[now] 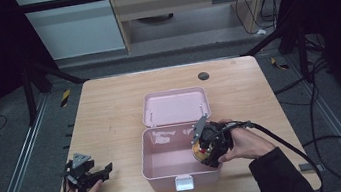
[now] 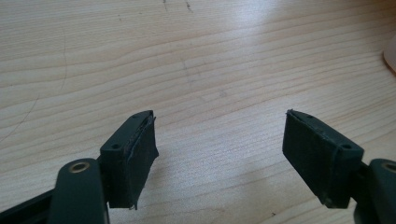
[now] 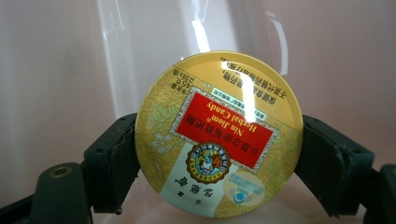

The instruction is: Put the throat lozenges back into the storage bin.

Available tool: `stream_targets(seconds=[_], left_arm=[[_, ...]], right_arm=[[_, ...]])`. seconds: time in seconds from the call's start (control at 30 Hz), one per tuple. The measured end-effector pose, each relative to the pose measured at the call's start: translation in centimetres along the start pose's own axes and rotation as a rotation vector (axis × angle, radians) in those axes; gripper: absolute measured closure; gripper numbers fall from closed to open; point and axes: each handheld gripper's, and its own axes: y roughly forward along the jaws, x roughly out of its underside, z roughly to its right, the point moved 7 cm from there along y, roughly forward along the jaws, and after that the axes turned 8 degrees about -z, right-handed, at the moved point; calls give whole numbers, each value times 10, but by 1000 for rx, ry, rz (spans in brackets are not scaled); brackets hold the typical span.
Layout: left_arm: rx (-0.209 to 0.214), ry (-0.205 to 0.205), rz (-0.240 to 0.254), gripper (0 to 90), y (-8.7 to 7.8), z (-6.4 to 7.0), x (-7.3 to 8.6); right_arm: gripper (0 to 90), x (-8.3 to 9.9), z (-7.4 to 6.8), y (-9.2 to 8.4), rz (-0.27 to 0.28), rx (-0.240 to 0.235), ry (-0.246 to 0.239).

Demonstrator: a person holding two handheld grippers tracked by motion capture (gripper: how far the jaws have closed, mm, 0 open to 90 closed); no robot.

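Note:
A pink plastic box (image 1: 154,166) stands open in the middle of the wooden table, its lid (image 1: 175,106) tipped back. My right gripper (image 1: 205,150) hangs over the box's right side, shut on a round yellow candy tin (image 3: 218,135) with a red label. The tin (image 1: 198,151) is held on edge between both jaws, just above the pink inside wall (image 3: 56,84). My left gripper (image 1: 99,172) rests at the table's front left, jaws wide apart with bare wood between them (image 2: 219,126).
The box has a white latch (image 1: 184,182) on its front wall. A small dark round disc (image 1: 203,75) lies near the table's far edge. A black cable (image 1: 286,143) trails right from my right gripper. Bare wood spreads left of the box.

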Motion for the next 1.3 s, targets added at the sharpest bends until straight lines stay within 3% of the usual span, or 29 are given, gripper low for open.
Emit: stream_targets(seconds=[0.2,0.33,0.8,1.03,1.3], left_arm=[[0,2,0,254,0,0,0],[0,3,-2,254,0,0,0],[0,2,-4,254,1,0,0],[-1,3,-5,254,1,0,0],[0,3,-4,255,0,0,0]], right_arm=[[205,2,0,6,7,-3,-3],[204,3,1,7,29,-7,20],[171,3,0,5,-1,-7,18],[166,1,5,-14,78,39,50],[128,11,23,-48,204,158,165]])
